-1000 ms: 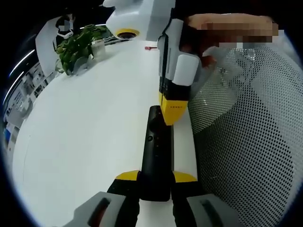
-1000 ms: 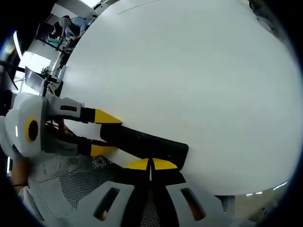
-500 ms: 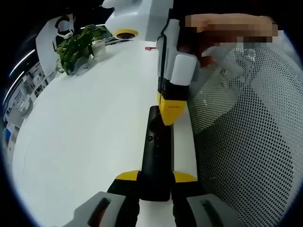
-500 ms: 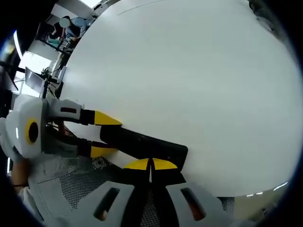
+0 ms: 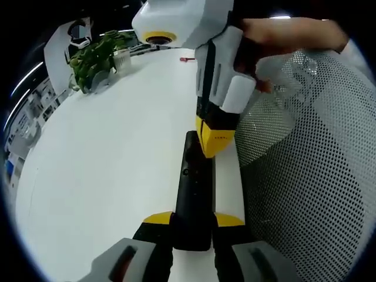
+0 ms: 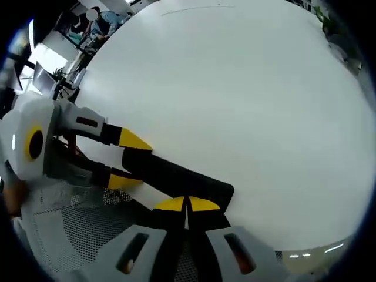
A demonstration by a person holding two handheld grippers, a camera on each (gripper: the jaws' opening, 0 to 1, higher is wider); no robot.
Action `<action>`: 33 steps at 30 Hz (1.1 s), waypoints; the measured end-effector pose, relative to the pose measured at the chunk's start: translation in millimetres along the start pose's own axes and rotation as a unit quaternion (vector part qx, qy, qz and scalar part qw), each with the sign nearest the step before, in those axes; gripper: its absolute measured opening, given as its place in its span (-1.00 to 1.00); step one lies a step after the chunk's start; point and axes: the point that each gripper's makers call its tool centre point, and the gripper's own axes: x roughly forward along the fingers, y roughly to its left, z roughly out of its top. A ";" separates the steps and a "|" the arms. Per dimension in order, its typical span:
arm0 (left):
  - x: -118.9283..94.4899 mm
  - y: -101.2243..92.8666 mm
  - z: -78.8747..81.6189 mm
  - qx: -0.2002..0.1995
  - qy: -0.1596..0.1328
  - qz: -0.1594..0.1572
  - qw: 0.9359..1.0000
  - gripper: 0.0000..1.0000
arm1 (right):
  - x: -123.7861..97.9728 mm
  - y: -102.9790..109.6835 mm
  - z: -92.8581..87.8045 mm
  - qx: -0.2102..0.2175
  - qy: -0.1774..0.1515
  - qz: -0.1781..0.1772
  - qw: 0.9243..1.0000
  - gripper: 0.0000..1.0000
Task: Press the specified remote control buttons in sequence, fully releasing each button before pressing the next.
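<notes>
Left gripper view: left gripper (image 5: 194, 218) pinches remote (image 5: 192, 194) at table (image 5: 106, 158) edge; right gripper (image 5: 216, 141), jaws pressed together, tips on remote; a press seems underway; sequence progress unreadable.

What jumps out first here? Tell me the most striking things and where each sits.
The black remote control lies lengthwise near the edge of the white table, clamped at its near end by the left gripper. The right gripper comes in from above, its yellow tips shut and resting on the remote's far end. Beyond, a leafy potted plant stands at the table's far edge.
</notes>
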 end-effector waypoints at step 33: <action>0.4 -5.4 0.5 -0.004 -0.009 0.001 1.000 -0.51 | -4.6 2.1 9.9 -0.038 -0.019 -0.016 0.999 -0.93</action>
